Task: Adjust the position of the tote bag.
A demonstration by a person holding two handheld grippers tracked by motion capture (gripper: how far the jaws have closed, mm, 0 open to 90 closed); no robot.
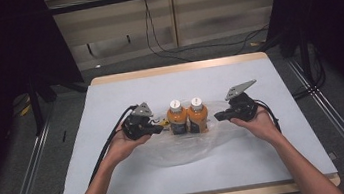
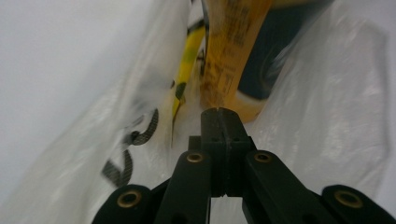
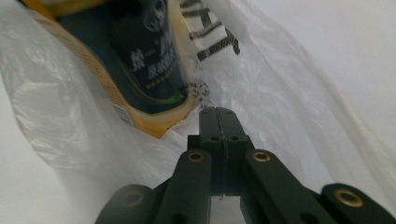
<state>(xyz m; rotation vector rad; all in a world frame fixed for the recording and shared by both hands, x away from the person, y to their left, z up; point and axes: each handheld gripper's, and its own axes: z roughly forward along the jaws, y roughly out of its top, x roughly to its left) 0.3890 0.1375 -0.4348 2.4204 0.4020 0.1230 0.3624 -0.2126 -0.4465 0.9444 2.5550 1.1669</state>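
so, bag: clear plastic bag (image 1: 187, 148) on the bench (image 1: 110, 100), around two orange bottles (image 1: 187, 116).
left hand-held gripper (image 1: 160, 127): clenched on bag film.
right hand-held gripper (image 1: 219, 116): likewise clenched.
advice: lift both sides evenly, bottles upright.

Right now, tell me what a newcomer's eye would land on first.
Two orange bottles with white caps stand side by side mid-table, on a clear plastic bag. The left gripper and right gripper flank them, jaws shut, tips at the bag.
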